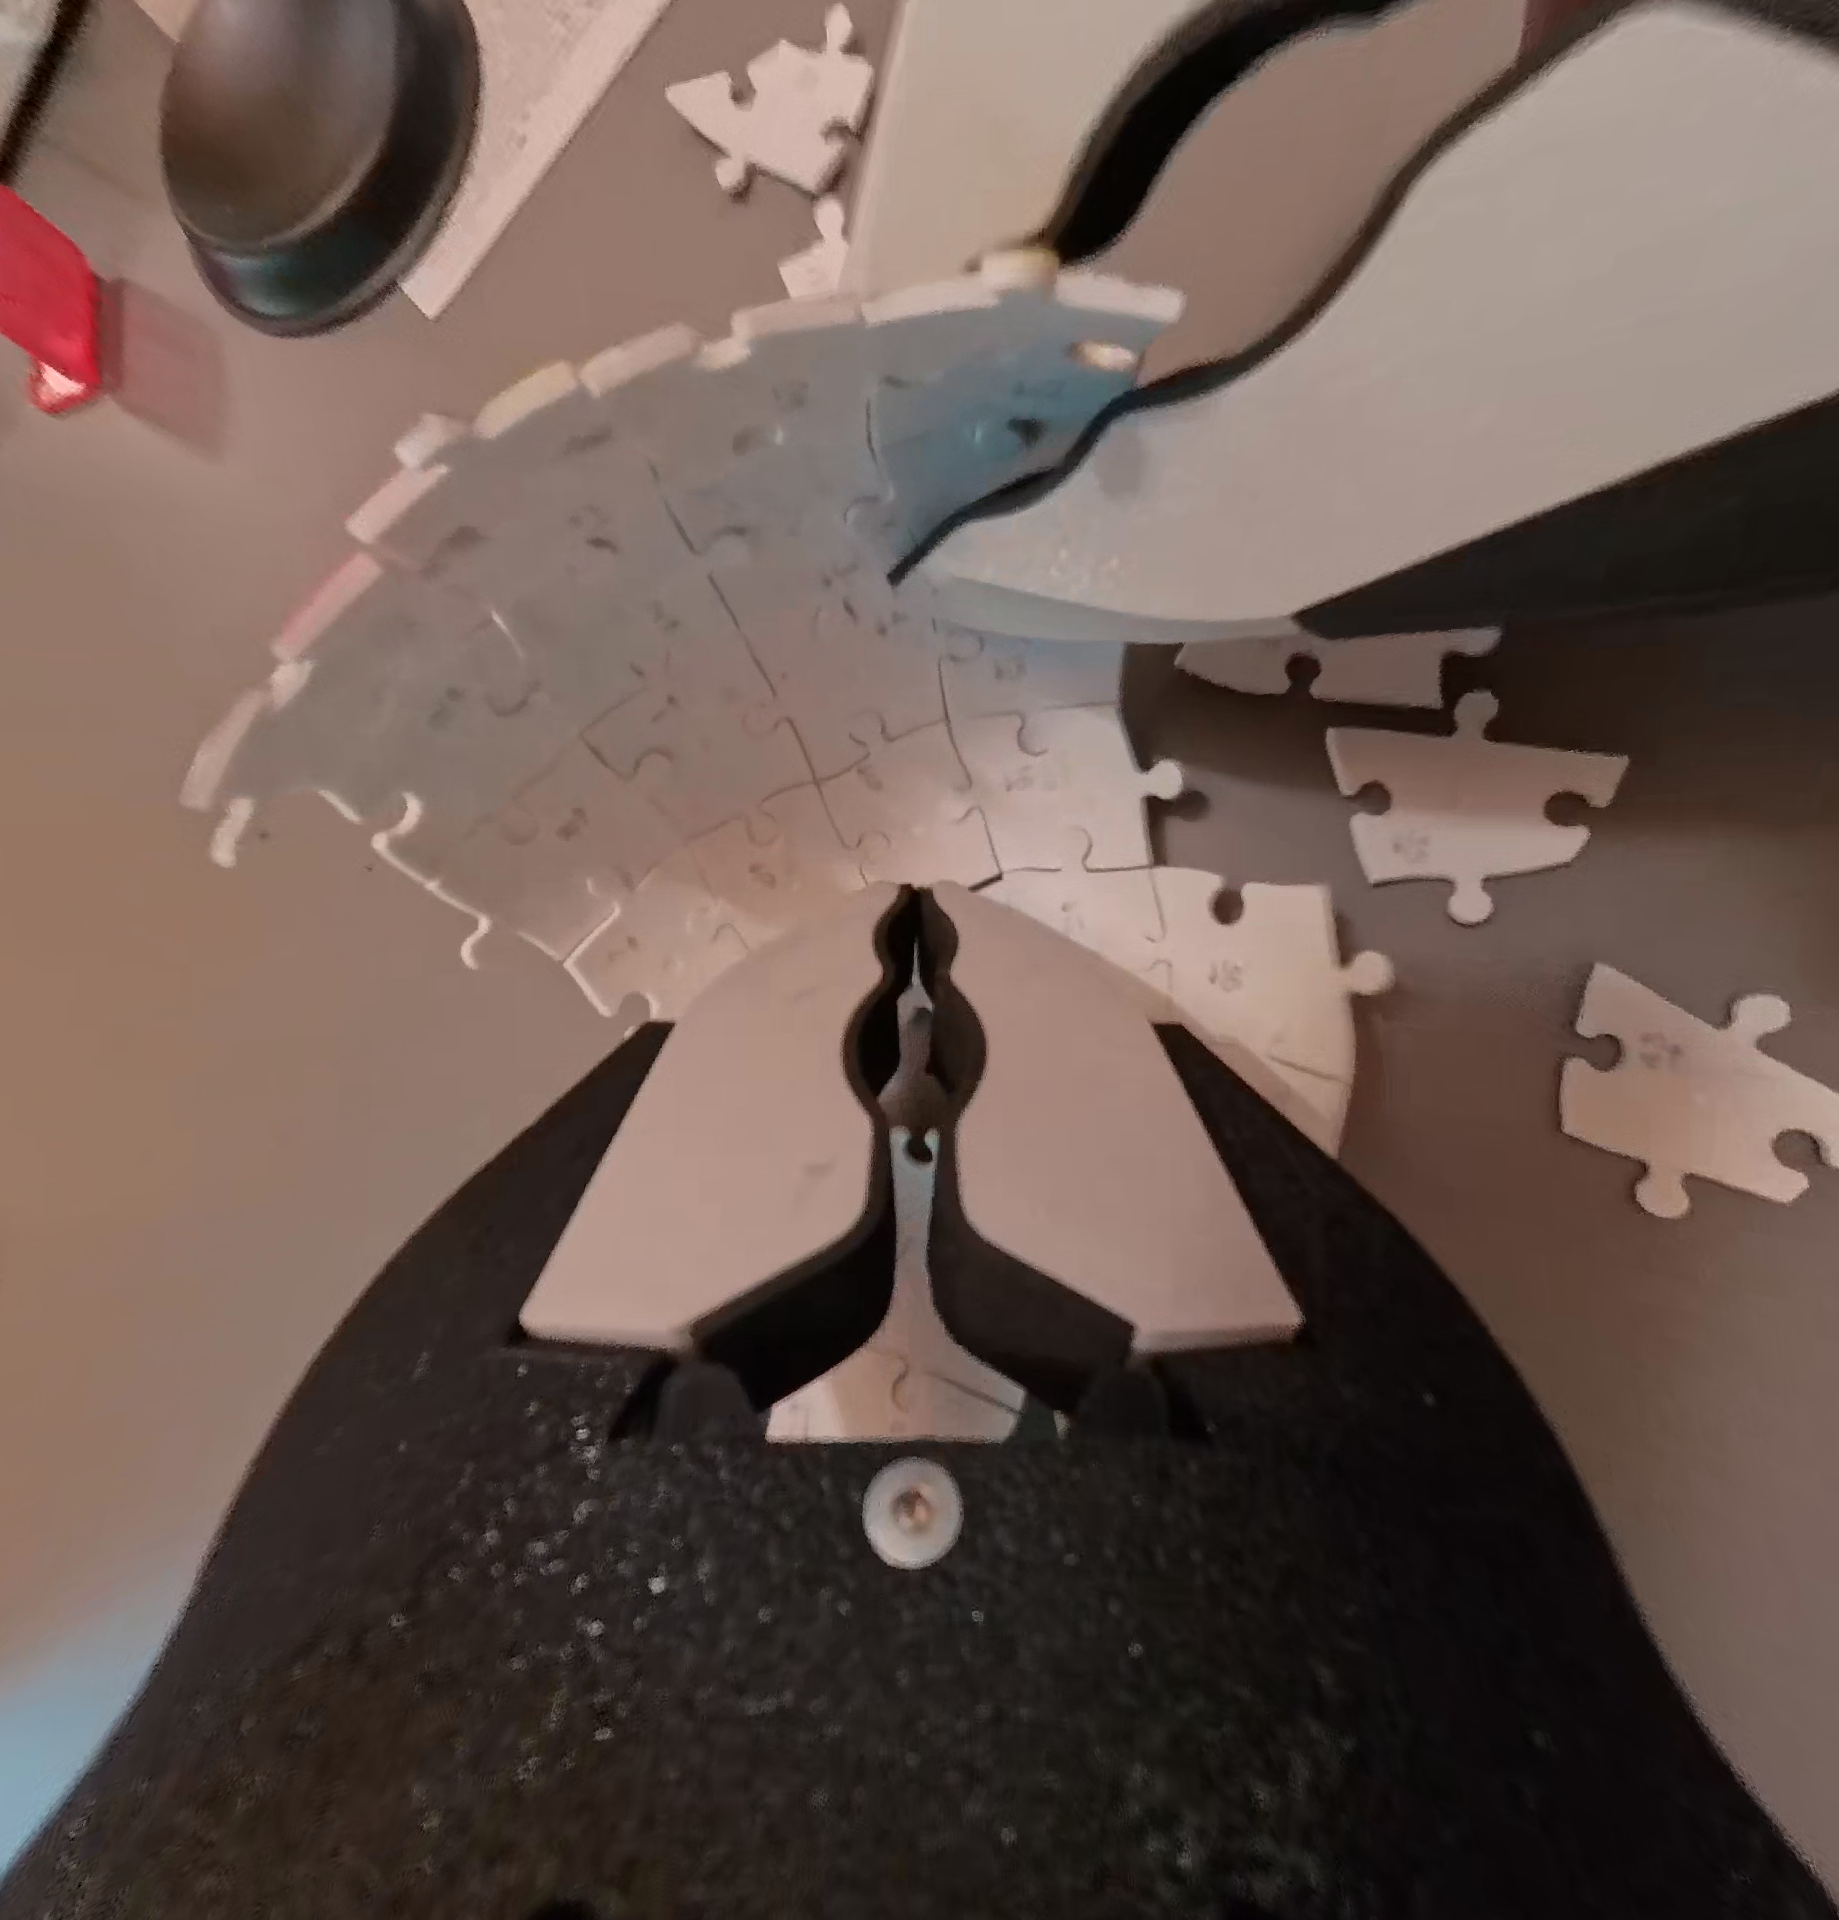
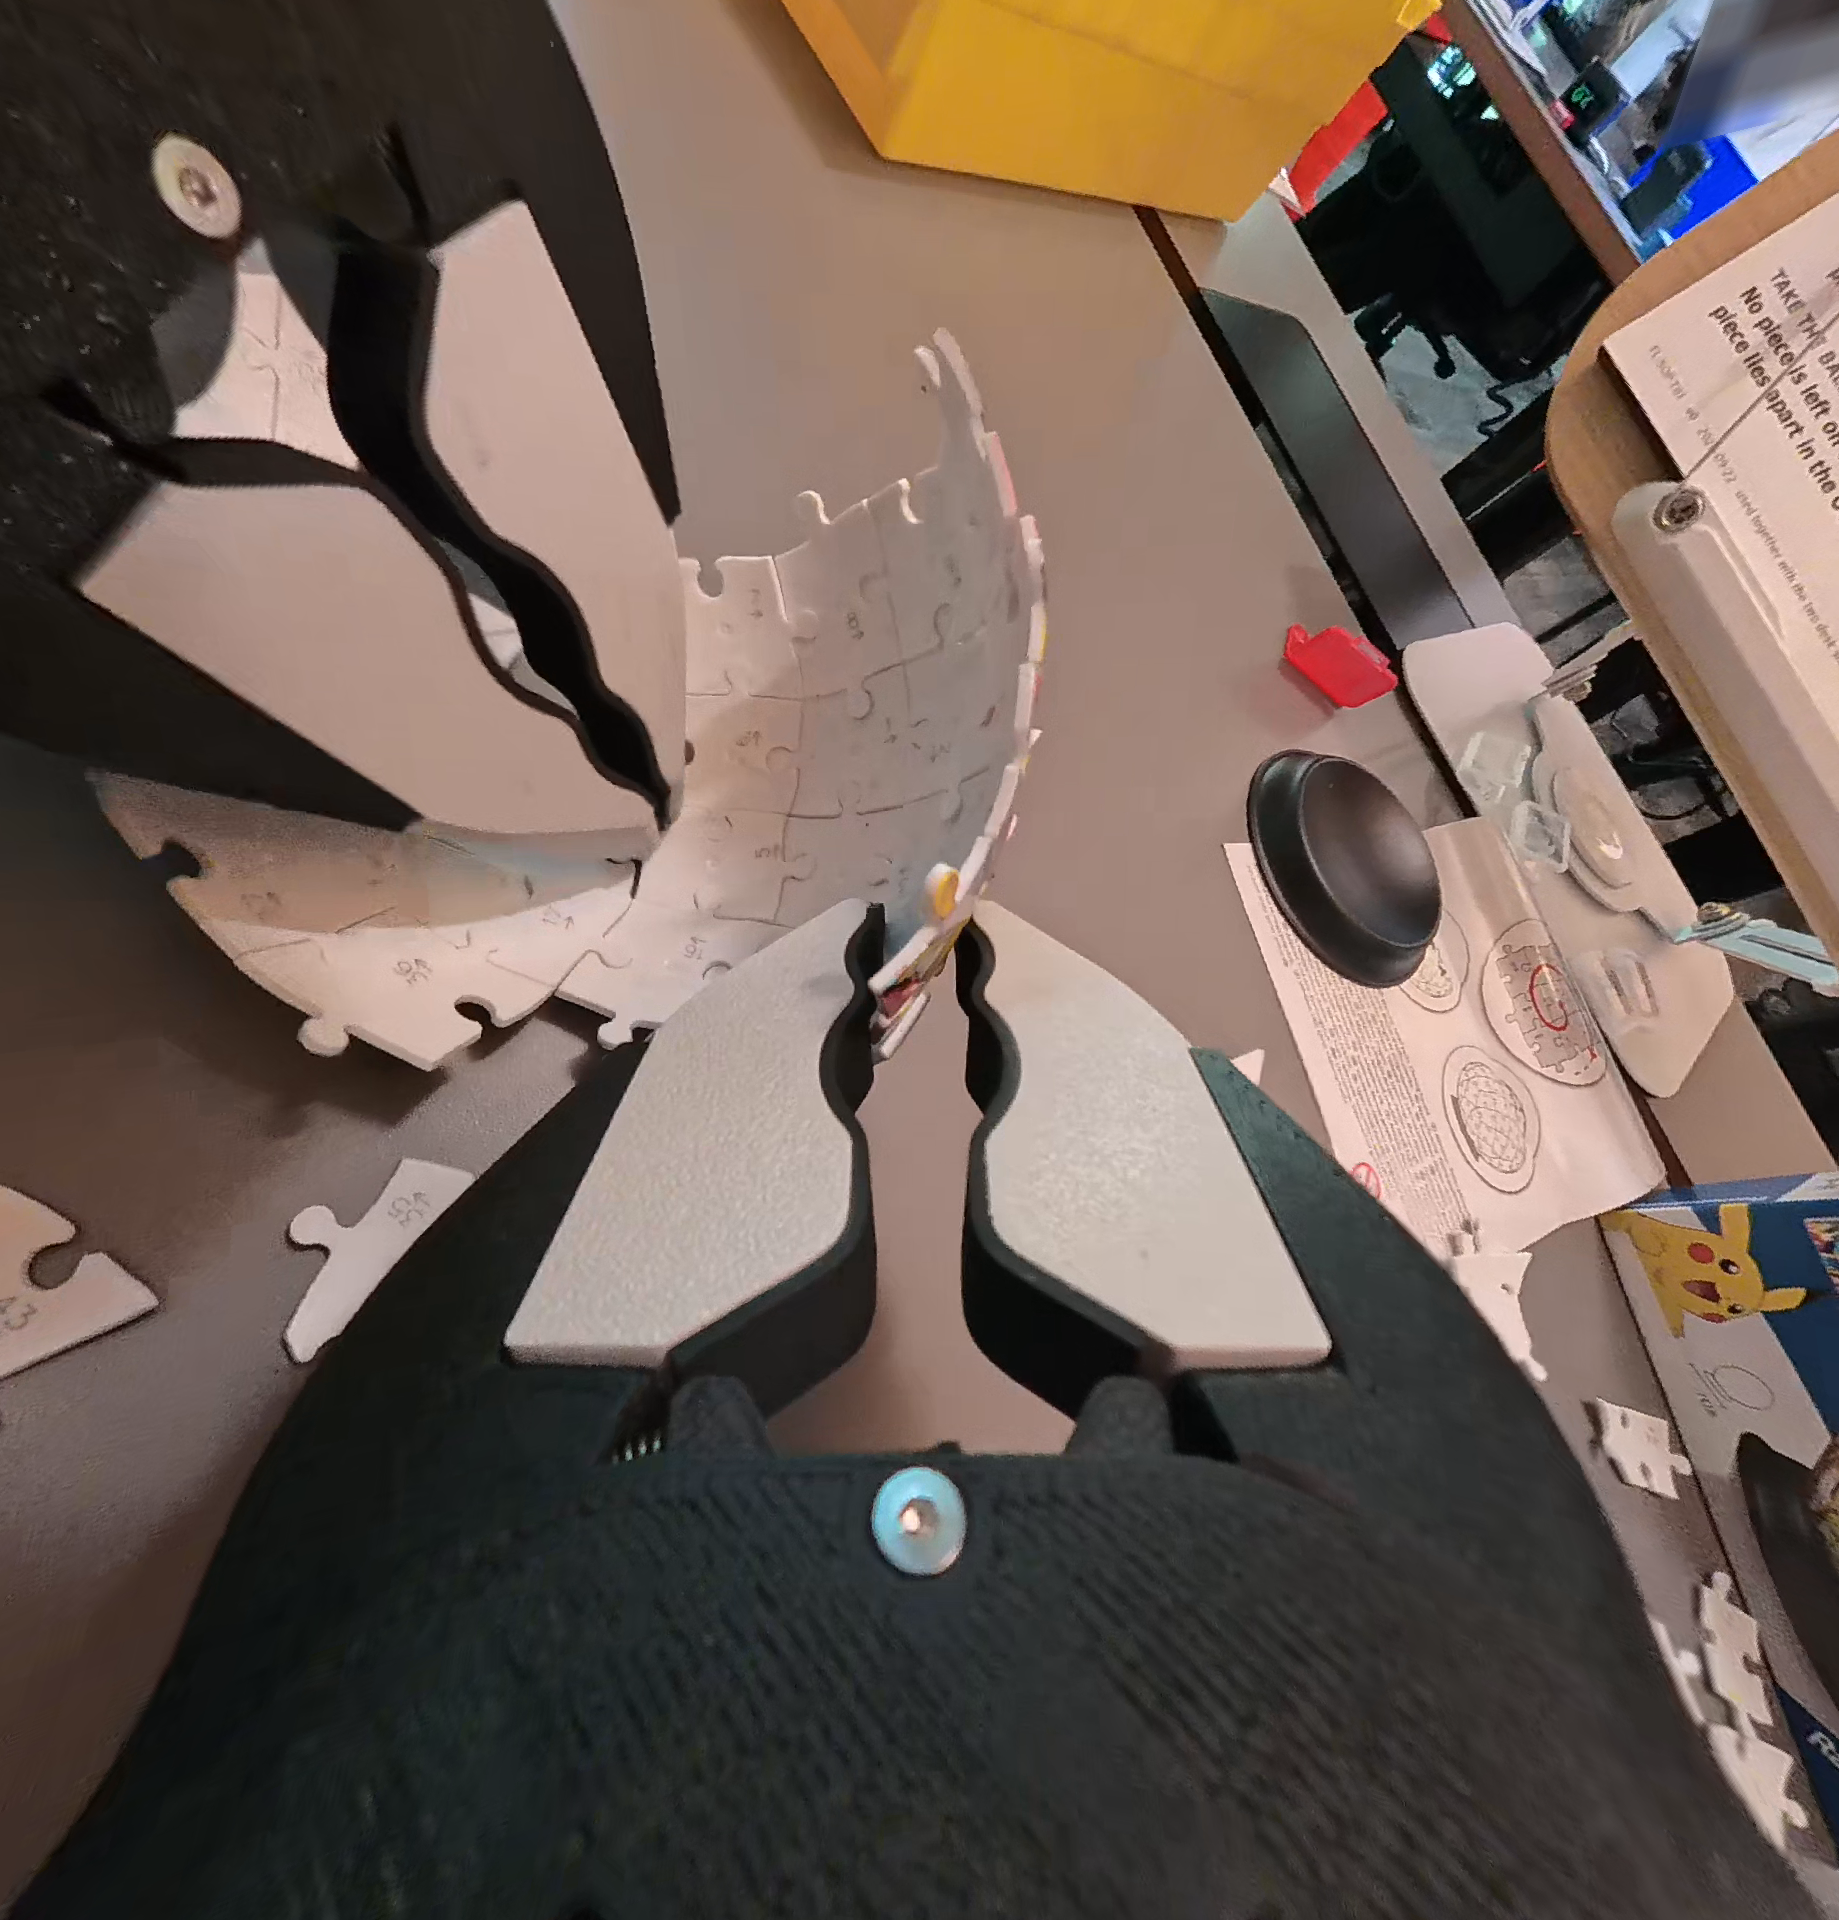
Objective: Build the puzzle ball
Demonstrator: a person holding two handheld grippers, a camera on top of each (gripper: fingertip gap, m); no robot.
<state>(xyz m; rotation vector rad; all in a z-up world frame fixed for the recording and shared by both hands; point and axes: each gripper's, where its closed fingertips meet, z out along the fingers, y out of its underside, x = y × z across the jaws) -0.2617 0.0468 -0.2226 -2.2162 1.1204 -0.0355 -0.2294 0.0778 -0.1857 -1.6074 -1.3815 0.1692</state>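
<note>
The gray table (image 2: 1123, 436) lay under it all. You held the curved puzzle shell (image 1: 686, 665) up off it, both claws pinching it: left gripper (image 1: 917, 914) at its bottom edge, right gripper (image 2: 920, 940) at its rim. Loose pieces (image 1: 1476, 800) sat nearer your right.

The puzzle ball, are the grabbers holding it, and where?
Yes. Both hold the half-built puzzle shell by its edge: the left gripper pinches one edge, the right gripper the coloured rim opposite.

Even, soft indoor light; shadows on the counter (image 2: 1123, 499) are faint and diffuse, no hard glare. Left wrist view is motion-blurred, worst toward its upper corners; right wrist view sharper. Both show strong wide-angle bending at edges.
</note>
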